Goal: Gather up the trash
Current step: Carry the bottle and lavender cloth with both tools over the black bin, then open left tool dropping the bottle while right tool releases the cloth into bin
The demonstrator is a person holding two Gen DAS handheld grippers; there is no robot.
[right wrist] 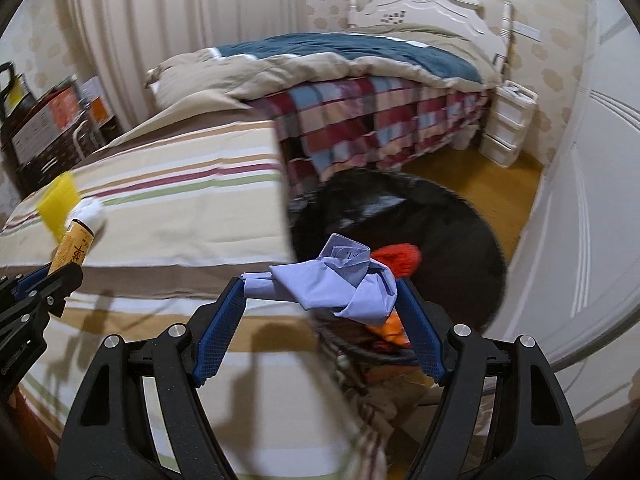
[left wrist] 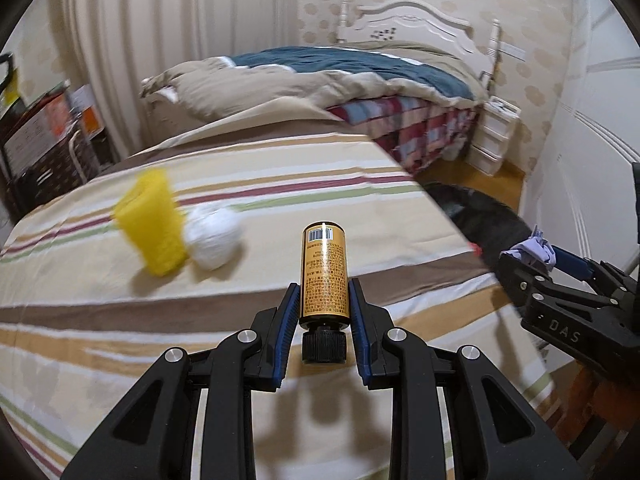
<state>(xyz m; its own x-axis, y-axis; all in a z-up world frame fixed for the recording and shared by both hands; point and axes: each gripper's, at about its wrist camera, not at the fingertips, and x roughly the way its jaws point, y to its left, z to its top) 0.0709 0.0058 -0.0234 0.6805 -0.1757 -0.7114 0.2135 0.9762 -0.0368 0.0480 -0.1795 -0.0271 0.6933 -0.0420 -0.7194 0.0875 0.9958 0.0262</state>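
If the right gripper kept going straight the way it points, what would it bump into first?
Probably the black trash bag beside the bed: it fills the view just beyond the crumpled blue paper held in the right gripper. Depth is unclear.

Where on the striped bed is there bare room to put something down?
The striped bedspread is bare between the yellow piece with the white wad and the far quilt. It is crowded at the right edge, above the black bin.

Warm, even indoor light fills both fisheye views, edges bowed and vignetted black, background motion-blurred, with tong shadows falling toward 6 o'clock on the striped bed (left wrist: 280,184).
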